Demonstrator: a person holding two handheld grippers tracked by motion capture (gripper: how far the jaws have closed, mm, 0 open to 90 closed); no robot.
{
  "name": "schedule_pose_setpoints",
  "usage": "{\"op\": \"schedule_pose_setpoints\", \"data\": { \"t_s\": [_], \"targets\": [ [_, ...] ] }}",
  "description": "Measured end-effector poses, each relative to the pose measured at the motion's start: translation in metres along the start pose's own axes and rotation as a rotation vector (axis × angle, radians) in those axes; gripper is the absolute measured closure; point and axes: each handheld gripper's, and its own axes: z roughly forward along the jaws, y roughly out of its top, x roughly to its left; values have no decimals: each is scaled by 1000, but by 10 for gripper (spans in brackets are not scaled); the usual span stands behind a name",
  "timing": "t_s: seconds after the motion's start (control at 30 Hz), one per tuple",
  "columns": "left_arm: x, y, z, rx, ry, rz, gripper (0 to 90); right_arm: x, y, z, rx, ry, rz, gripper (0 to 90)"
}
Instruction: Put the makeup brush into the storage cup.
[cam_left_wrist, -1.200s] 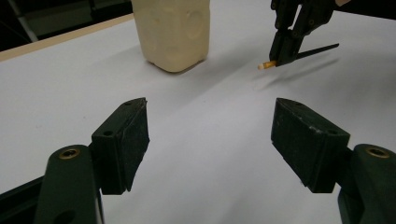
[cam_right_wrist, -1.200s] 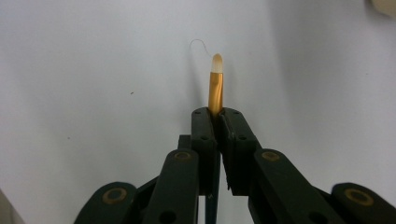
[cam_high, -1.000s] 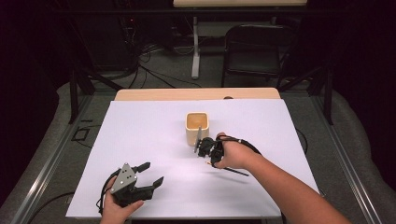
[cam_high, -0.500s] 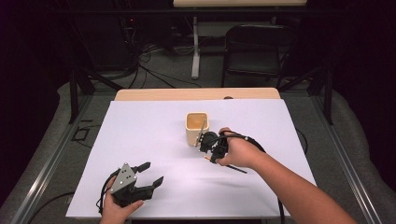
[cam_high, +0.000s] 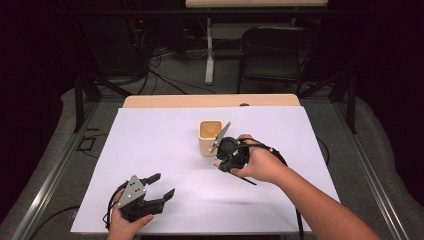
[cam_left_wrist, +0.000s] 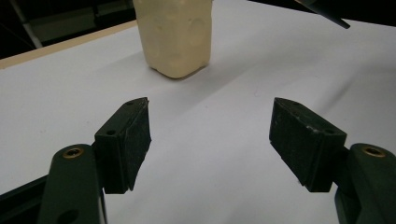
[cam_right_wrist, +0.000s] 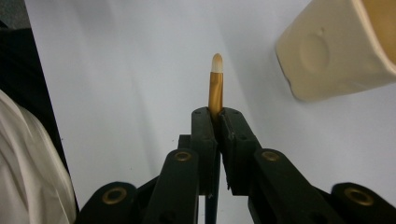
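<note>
A cream square cup (cam_high: 210, 136) stands upright near the middle of the white table (cam_high: 150, 135). Just right of it, my right gripper (cam_high: 220, 161) hovers above the table, shut on a thin brush (cam_high: 247, 180) with a black handle. In the right gripper view the brush's gold collar and pale tip (cam_right_wrist: 215, 86) stick out past the closed jaws of the gripper (cam_right_wrist: 218, 115), with the cup (cam_right_wrist: 336, 51) at the upper right. My left gripper (cam_high: 163, 185) rests at the front left, open and holding nothing. In its own view the left gripper (cam_left_wrist: 210, 135) faces the cup (cam_left_wrist: 175, 35).
The white sheet covers a wooden tabletop whose far edge (cam_high: 210, 101) shows behind it. A black folding chair (cam_high: 275, 55) and cables lie on the floor beyond. A dark rail (cam_high: 370, 175) runs along the table's right side.
My right hand has risen and drifted slightly right beside the cup, carrying the brush with it. The left hand has stayed where it was.
</note>
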Motion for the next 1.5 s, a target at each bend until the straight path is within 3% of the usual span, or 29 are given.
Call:
{"op": "schedule_pose_setpoints", "data": {
  "t_s": [0.17,0.43,0.77,0.9,1.0,1.17,1.33,1.5],
  "targets": [
    [0,0,0,-1,-1,1,295,1,-3,-12,-84,-4,19,841],
    [0,0,1,6,-4,-5,298,8,-14,-23,-265,-8,32,841],
    [0,2,0,-11,-20,-32,298,10,-28,-30,-450,-16,69,841],
    [1,3,-1,-22,-36,-64,300,13,-31,-30,-500,-22,72,841],
    [1,4,-1,-27,-39,-64,312,15,-34,-31,-544,-26,75,841],
    [2,5,0,-37,-55,-69,366,18,-40,-34,-660,-33,100,841],
    [-2,11,4,-38,-61,-44,367,24,-49,-31,-759,-35,139,842],
    [-10,21,8,-39,-77,-17,367,29,-52,-35,-840,-47,147,841]
  ]
}}
